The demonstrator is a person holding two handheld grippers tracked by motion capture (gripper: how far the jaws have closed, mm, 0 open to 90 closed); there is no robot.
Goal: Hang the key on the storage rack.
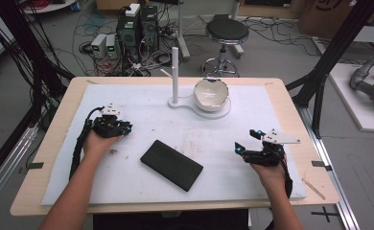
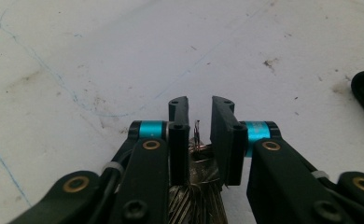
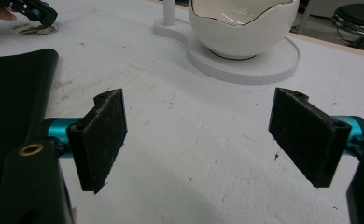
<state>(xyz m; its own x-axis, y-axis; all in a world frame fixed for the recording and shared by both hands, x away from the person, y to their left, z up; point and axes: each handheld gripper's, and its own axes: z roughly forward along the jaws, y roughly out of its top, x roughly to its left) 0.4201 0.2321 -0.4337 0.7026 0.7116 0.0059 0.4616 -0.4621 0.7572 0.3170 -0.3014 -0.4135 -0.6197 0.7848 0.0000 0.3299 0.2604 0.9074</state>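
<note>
At the bottom edge of the high view, two forearms reaching in over the white worktop (image 1: pixel 127 189). Lower right, right hand-held gripper (image 1: pixel 247 142) spread wide, nothing between the pads. At the centre, a flat black pad (image 1: pixel 171 165) lying aslant. At the left, left hand-held gripper (image 1: pixel 125 127) drawn nearly together, pinching a bunch of keys (image 2: pixel 198 158) low on the worktop, near the pad. Farther up, a white bowl (image 1: pixel 210 93) on a round base beside an upright post (image 1: pixel 175 72).
</note>
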